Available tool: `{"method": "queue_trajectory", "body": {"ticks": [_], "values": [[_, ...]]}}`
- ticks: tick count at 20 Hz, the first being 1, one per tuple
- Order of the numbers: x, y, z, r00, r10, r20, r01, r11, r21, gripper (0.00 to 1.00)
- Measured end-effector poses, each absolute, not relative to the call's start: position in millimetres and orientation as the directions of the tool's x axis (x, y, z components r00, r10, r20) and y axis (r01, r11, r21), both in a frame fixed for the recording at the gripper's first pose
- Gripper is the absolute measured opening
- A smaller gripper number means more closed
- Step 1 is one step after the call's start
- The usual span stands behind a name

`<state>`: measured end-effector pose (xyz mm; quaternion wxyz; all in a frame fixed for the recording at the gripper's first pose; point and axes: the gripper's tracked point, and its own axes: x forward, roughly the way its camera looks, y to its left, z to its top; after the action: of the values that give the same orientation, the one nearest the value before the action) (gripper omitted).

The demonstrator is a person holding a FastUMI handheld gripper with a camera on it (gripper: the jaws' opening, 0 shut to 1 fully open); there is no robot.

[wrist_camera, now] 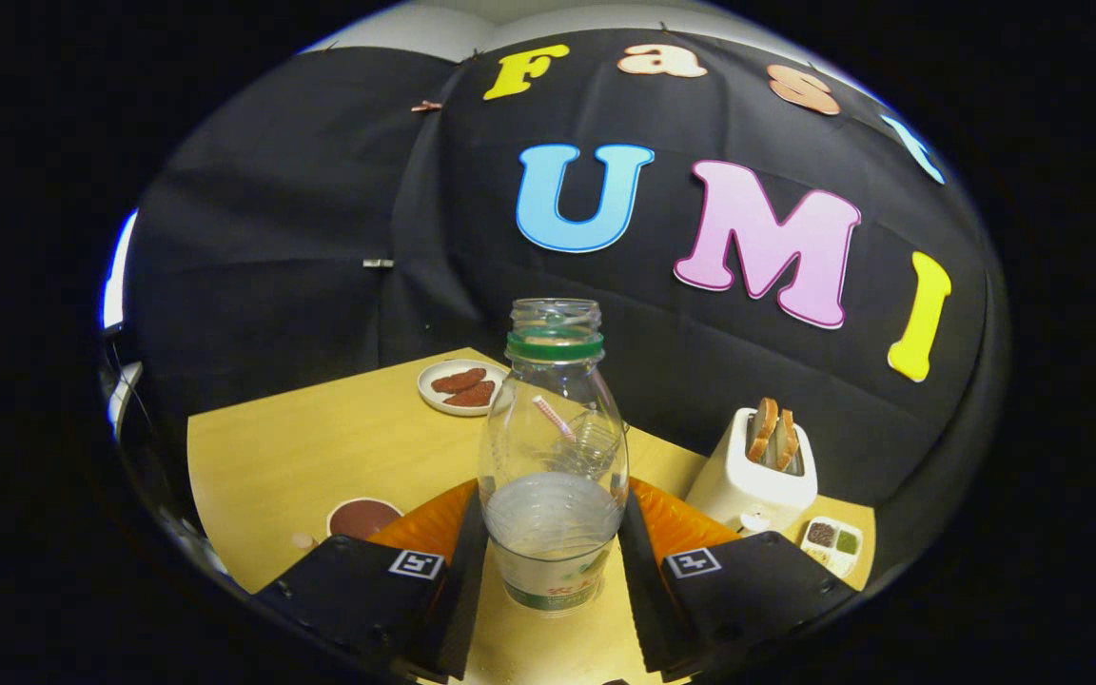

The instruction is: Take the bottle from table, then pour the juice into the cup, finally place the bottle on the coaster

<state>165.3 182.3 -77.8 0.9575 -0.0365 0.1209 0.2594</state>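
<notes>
Fingers (472,561) of the gripper (553,571) press both sides of the uncapped, upright bottle (553,447), so it is clamped between them above the table (320,457). Coaster (361,518) lies near left, a toaster (757,476) right. Judging this as the carry, keep it level and move slowly.

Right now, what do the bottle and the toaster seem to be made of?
Bottle, held between the tool's fingers: clear glossy plastic, probably; the table shows through it. Toaster: smooth cream-white casing with soft highlights, likely plastic or painted metal.
</notes>
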Motion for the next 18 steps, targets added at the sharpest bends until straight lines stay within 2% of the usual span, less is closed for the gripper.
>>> {"method": "queue_trajectory", "body": {"ticks": [5,18], "values": [[185.6,172.0,-114.5,0.854,0.464,-0.235,-0.449,0.886,0.118,0.69],[225.3,174.1,-166.4,0.865,0.445,-0.231,-0.435,0.895,0.096,0.72]]}}
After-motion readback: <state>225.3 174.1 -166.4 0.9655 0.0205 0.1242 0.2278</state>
